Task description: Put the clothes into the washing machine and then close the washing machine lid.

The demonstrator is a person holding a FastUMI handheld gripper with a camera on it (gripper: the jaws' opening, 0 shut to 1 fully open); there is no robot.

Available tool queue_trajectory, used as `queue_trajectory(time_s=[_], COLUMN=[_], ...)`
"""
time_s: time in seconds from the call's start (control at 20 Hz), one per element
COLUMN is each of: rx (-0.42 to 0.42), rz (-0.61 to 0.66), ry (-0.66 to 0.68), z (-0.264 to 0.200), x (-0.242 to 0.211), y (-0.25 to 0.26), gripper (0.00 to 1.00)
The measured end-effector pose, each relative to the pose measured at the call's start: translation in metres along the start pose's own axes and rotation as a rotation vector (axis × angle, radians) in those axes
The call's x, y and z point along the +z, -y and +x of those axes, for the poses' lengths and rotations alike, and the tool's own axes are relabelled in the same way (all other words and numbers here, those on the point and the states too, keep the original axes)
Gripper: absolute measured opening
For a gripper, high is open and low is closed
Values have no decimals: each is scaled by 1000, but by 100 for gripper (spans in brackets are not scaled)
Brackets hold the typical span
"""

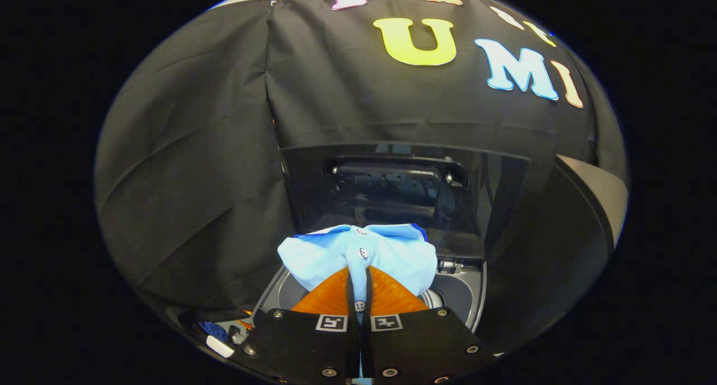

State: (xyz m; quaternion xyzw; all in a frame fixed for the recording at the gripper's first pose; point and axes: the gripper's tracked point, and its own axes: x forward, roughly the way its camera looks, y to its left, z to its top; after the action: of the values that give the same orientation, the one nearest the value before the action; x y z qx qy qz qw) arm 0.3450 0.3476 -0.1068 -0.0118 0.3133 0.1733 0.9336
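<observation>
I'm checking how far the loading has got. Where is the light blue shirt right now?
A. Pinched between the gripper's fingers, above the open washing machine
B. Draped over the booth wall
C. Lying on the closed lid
A: the hand-held gripper is shut on the light blue shirt, held above the washing machine, whose lid stands raised.

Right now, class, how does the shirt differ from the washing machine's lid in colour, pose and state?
The shirt is pale blue; the lid is dark and glossy. The shirt is soft and bunched, while the lid is a flat panel. The shirt hangs pinched in the hand-held gripper over the tub; the lid stands raised open behind it.
</observation>
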Motion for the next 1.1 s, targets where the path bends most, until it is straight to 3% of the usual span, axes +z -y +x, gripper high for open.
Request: queue_trajectory(time_s=[0.65, 0.85, 0.9, 1.1], rx=[-66, -27, -32, -83], rz=[55, 68, 75, 71], ry=[-141, -208, -227, -229], z=[39, 47, 49, 45], x=[-74, -95, -102, -108], y=[7, 0, 0, 9], gripper=[4, 9, 14, 61])
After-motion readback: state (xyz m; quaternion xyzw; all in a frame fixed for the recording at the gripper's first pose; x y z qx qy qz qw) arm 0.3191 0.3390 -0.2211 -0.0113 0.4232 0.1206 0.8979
